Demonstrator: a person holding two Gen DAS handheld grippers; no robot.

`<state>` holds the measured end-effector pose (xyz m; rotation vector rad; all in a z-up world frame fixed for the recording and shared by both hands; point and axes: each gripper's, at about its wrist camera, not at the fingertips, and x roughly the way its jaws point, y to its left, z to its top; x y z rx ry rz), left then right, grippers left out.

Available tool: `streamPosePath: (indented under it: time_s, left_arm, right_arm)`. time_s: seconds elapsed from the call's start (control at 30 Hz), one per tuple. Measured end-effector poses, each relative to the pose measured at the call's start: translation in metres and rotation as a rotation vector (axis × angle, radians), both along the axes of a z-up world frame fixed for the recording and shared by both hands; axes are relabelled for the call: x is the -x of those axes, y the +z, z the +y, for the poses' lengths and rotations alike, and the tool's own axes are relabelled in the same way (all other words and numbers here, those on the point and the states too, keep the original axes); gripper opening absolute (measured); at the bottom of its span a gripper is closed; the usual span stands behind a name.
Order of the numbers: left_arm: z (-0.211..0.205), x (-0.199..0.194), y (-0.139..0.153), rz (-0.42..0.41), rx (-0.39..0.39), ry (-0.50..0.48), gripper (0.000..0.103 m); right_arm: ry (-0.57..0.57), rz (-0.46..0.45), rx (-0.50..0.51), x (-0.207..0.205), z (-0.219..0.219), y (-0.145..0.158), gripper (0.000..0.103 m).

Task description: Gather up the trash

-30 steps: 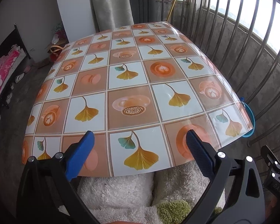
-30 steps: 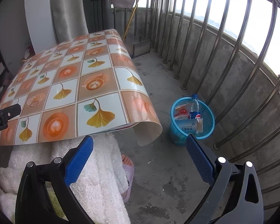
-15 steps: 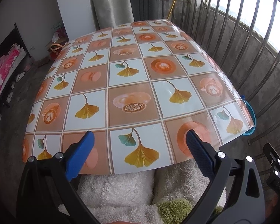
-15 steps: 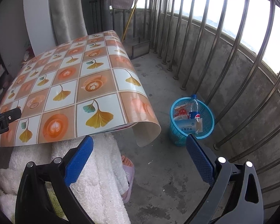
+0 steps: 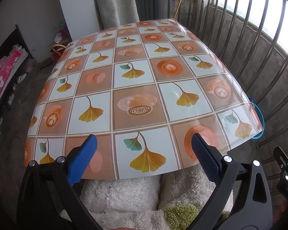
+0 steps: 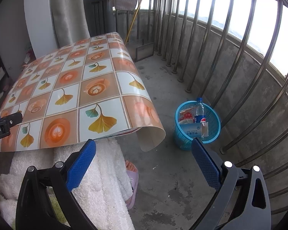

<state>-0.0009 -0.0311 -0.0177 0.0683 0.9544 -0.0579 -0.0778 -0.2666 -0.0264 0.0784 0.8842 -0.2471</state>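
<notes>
A blue plastic basket (image 6: 213,132) stands on the concrete floor by the railing, right of the table. It holds a clear bottle (image 6: 200,107) with a blue cap, a red wrapper (image 6: 186,116) and a white packet (image 6: 192,132). My right gripper (image 6: 142,151) is open over the floor between the table corner and the basket, holding nothing. My left gripper (image 5: 143,145) is open above the near edge of the table (image 5: 136,88), empty too. The table's ginkgo-and-cup patterned cover shows no loose items. Only a sliver of the basket rim (image 5: 260,122) shows in the left wrist view.
Steel railing bars (image 6: 245,44) and a low concrete wall close off the right side. A person's white fluffy robe (image 6: 105,182) and slippered foot (image 6: 131,174) are just below the table edge. A curtain (image 5: 115,2) hangs behind the table; pink bedding (image 5: 0,74) lies far left.
Both cameras have shifted slightly, so the table sits a little lower in the left wrist view. Both grippers stay open and nothing has been picked up.
</notes>
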Motion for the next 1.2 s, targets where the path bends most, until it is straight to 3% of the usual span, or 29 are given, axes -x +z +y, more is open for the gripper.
streamPosePath:
  time_s: [1.2]
  left_arm:
    - [0.009, -0.002, -0.001, 0.009, -0.01, 0.019, 0.094]
  right_arm:
    - [0.009, 0.001, -0.002, -0.006, 0.002, 0.0, 0.096]
